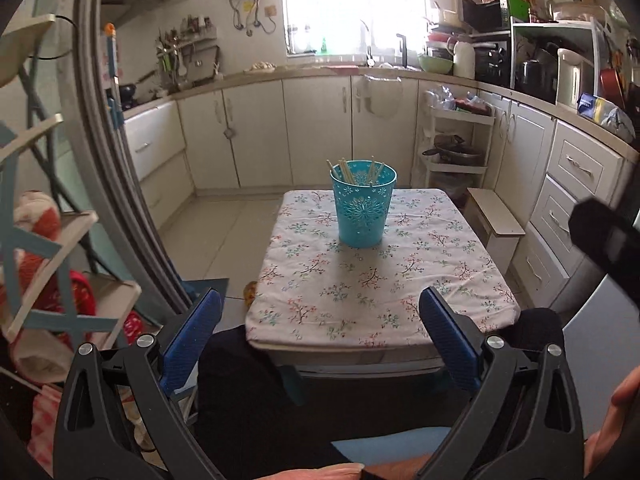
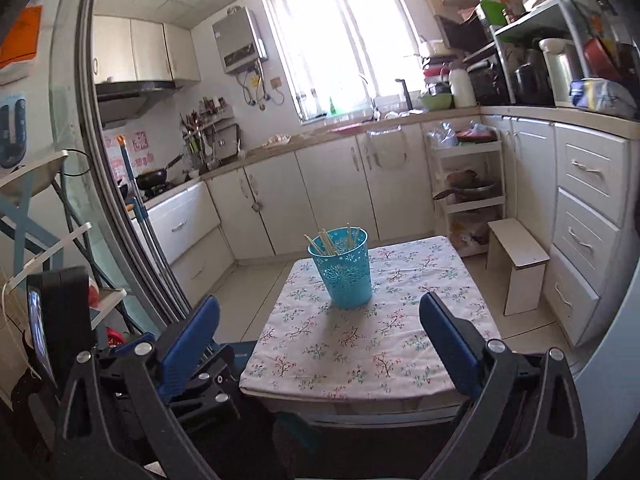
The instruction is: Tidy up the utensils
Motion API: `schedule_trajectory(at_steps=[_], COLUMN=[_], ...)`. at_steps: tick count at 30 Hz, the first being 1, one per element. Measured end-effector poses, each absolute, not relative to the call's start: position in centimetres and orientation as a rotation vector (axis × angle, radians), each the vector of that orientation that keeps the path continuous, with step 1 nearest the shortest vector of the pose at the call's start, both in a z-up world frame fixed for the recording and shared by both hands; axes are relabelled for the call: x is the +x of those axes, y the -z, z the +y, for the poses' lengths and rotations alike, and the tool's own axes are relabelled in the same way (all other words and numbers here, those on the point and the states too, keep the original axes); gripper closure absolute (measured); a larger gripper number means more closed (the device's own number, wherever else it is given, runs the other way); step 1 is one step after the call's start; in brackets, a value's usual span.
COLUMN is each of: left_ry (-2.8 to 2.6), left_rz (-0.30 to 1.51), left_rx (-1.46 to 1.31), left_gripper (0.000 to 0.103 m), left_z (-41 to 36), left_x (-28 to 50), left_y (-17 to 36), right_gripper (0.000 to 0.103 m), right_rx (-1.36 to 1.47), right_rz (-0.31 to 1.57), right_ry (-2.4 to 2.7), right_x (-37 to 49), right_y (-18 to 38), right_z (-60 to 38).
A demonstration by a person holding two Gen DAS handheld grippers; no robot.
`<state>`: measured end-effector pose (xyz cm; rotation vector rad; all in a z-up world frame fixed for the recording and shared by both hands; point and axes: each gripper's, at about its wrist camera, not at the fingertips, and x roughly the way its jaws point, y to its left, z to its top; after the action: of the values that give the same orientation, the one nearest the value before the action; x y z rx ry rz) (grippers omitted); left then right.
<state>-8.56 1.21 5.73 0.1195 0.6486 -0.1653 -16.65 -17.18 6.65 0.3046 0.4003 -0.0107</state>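
A teal perforated holder (image 1: 363, 204) stands upright on the far half of a small table with a floral cloth (image 1: 376, 280). Several pale chopsticks (image 1: 360, 172) stick up inside it. It also shows in the right wrist view (image 2: 343, 267), with the chopsticks (image 2: 332, 242) leaning in it. My left gripper (image 1: 320, 320) is open and empty, held back over the table's near edge. My right gripper (image 2: 320, 324) is open and empty, also near the table's front edge (image 2: 360, 376). The left gripper's body shows at the lower left of the right wrist view (image 2: 192, 376).
A small wooden stool (image 2: 518, 264) stands right of the table. A white tiered trolley (image 2: 466, 184) with pans is behind it. Cream kitchen cabinets (image 1: 280, 132) line the back and right walls. A shelf rack (image 1: 48, 260) stands at the left. My knees (image 1: 256, 392) are under the near edge.
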Motion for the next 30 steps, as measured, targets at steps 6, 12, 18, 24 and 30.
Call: schedule_trajectory(at_steps=[6,12,18,24,30], left_ry=[0.130,0.128,0.134,0.134,0.135], left_rz=[0.624,0.573,0.554,0.553,0.555], left_rx=[0.060,0.058,0.063,0.060,0.062], left_gripper=[0.008,0.007,0.008,0.008,0.008], left_z=[3.3,3.8,3.5,3.7,3.8], left_x=[-11.3,-13.5,-13.9,-14.1,-14.0], left_y=[-7.0,-8.0,-8.2,-8.1,-8.0], right_gripper=[0.007,0.007,0.007,0.007,0.007], right_rx=[0.273,0.280,0.257,0.244,0.230], right_rz=[0.399,0.353,0.325,0.322,0.330], right_ry=[0.014,0.009,0.002,-0.006,-0.006], right_x=[-19.4,-21.0,-22.0,-22.2,-22.2], right_y=[-5.9,-6.6,-6.7,-6.6,-6.6], right_z=[-16.4,-16.4,-15.9,-15.5,-15.1])
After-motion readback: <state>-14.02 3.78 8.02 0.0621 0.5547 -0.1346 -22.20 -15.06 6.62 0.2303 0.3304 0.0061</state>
